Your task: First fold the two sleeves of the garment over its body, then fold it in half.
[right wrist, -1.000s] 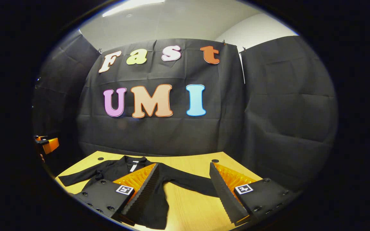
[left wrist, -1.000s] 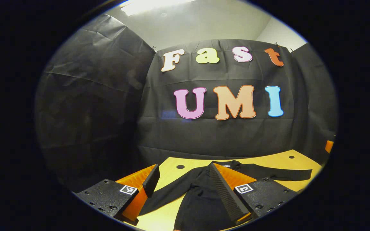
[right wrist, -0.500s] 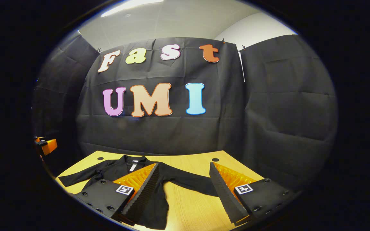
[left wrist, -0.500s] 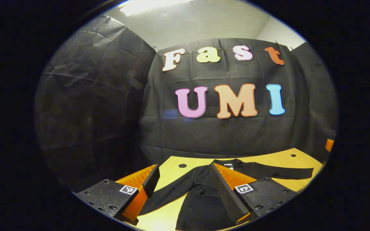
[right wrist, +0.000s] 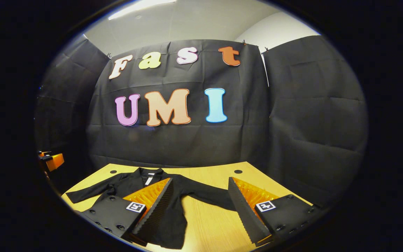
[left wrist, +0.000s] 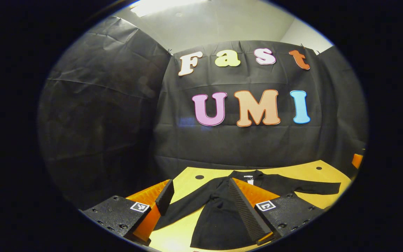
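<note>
A black long-sleeved garment (left wrist: pixel 219 217) lies flat on the wooden table (left wrist: pixel 313 171), collar toward the far wall, both sleeves spread out sideways. In the left gripper view my left gripper (left wrist: pixel 198 190) hangs open above the garment's left sleeve (left wrist: pixel 184 208) and shoulder. Its right finger covers part of the body. In the right gripper view the same garment (right wrist: pixel 173 220) shows, with its right sleeve (right wrist: pixel 205 196) running between the fingers of my open right gripper (right wrist: pixel 200 187). Neither gripper holds anything.
The table (right wrist: pixel 215 224) has small dark round holes (right wrist: pixel 238 172) near its far edge. Black cloth walls close in the booth behind and at both sides. An orange object (right wrist: pixel 52 161) shows at the left beyond the table.
Both views have tipped down slightly and moved a little forward, so the garment and table sit higher and show more. Both grippers stay open.
</note>
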Demonstrator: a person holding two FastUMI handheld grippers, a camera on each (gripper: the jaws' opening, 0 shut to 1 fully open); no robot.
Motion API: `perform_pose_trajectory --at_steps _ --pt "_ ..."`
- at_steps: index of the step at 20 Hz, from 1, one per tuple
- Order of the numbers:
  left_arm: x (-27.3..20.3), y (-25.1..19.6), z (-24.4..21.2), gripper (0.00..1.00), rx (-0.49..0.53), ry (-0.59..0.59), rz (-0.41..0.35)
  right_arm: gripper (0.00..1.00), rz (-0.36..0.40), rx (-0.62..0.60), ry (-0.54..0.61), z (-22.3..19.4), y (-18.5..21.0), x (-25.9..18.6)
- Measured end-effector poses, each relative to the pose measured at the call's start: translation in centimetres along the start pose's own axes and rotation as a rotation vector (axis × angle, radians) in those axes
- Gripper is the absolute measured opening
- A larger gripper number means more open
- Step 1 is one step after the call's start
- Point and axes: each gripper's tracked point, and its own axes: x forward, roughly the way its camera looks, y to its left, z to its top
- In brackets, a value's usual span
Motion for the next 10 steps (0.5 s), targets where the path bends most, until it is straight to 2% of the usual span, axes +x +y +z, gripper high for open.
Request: perform_pose_trajectory --at_steps 10 --pt "-0.32 0.41 -0.36 0.96 0.007 0.012 0.017 0.98 0.004 -0.012 0.010 -0.04 -0.93 0.33"
